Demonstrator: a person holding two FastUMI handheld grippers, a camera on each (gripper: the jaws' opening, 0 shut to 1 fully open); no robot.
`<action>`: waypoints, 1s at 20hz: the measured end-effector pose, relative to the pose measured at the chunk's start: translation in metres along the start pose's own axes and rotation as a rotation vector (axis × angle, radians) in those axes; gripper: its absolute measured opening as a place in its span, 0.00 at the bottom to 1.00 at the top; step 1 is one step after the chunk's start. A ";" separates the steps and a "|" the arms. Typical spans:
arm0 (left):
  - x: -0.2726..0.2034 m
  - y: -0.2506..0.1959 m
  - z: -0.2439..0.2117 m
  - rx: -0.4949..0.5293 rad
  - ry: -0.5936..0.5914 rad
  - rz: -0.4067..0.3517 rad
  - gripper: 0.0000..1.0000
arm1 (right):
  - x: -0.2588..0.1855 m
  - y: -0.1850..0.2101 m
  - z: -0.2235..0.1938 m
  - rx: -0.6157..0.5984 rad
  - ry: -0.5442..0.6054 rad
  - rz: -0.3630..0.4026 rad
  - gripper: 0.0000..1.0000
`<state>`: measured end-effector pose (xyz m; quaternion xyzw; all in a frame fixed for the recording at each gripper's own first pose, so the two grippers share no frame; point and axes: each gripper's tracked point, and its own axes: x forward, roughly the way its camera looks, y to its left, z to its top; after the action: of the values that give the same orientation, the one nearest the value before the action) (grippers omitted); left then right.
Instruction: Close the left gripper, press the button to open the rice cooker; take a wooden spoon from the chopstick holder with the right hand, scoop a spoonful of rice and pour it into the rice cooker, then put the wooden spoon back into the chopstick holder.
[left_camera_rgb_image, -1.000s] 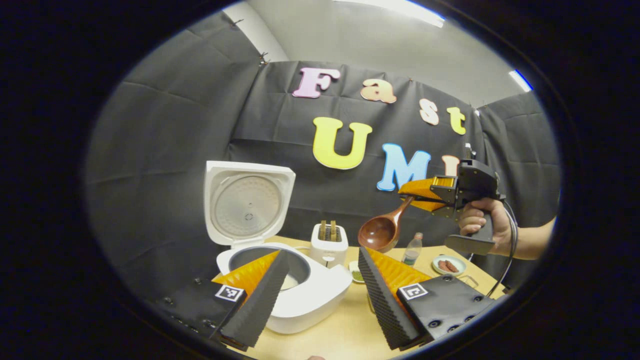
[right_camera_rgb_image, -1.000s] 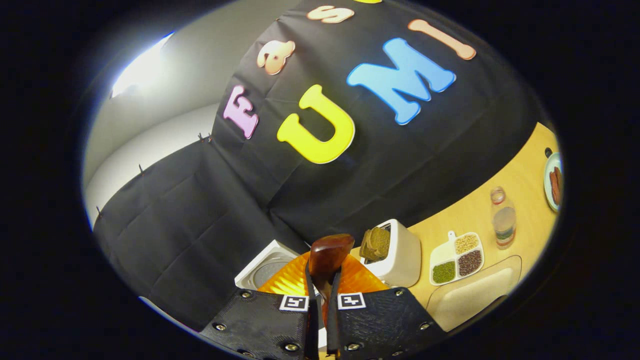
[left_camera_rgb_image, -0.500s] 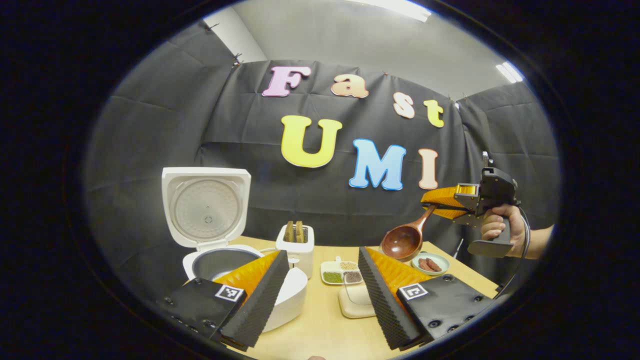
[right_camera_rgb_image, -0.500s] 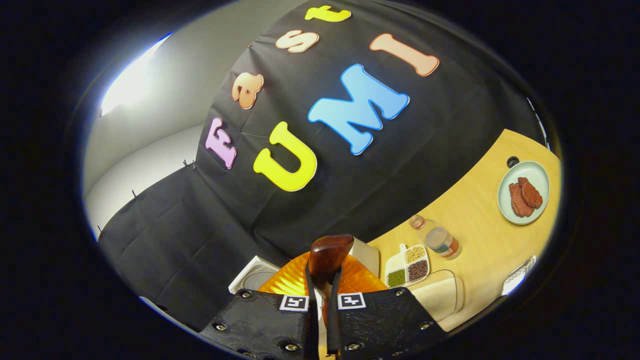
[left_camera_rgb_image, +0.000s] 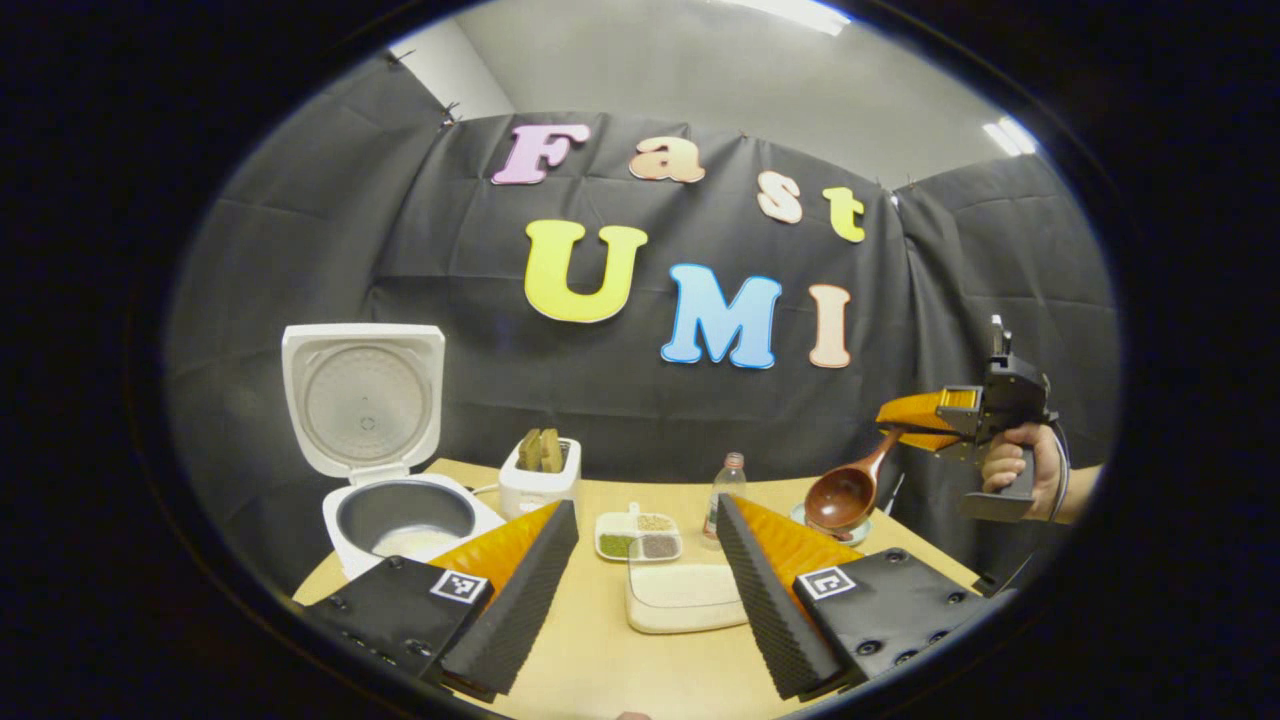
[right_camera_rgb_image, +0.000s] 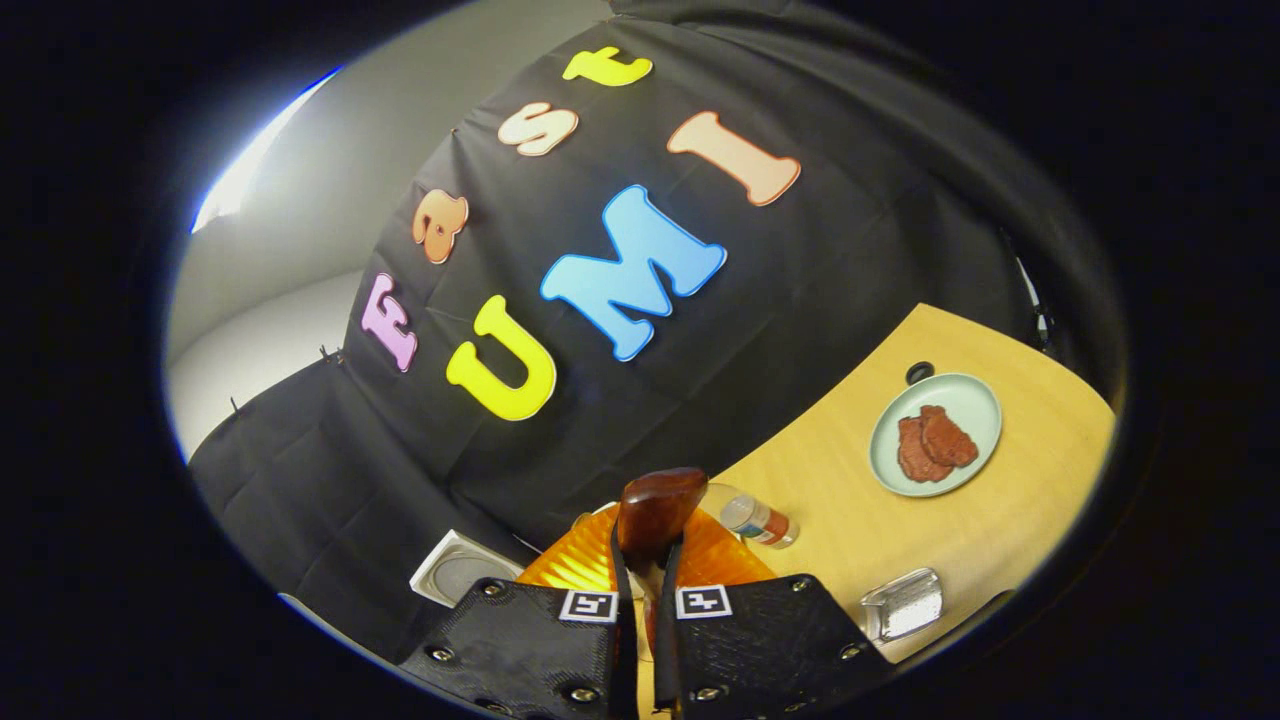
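Black screwed gripper plates (left_camera_rgb_image: 880, 610), square tag markers.

between the open rice cooker (left_camera_rgb_image: 400, 515) and the plate (right_camera_rgb_image: 935, 435) the table (left_camera_rgb_image: 600, 660) is crowded: toaster (left_camera_rgb_image: 540, 475), sectioned dish (left_camera_rgb_image: 638, 535), bottle (left_camera_rgb_image: 728, 485) and flat white tray (left_camera_rgb_image: 680, 598) stand in the way. above them the air is free.

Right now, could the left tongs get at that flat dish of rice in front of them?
Probably yes. The left tongs are open, and the rice dish lies on the table straight ahead between their fingers, with nothing in between.
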<state>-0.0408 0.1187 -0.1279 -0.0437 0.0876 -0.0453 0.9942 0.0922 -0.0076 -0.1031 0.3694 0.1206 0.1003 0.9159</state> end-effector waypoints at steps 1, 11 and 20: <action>0.002 -0.008 0.000 0.003 0.001 -0.005 0.97 | -0.006 -0.009 0.002 0.002 0.000 -0.015 0.07; 0.010 -0.051 0.007 0.014 -0.002 0.029 0.97 | -0.033 -0.113 0.009 -0.167 0.009 -0.231 0.07; 0.009 -0.038 0.013 0.039 0.031 0.042 0.95 | -0.011 -0.148 -0.043 -0.274 0.080 -0.324 0.07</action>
<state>-0.0324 0.0809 -0.1132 -0.0220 0.1029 -0.0268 0.9941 0.0832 -0.0874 -0.2348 0.2130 0.1999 -0.0182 0.9562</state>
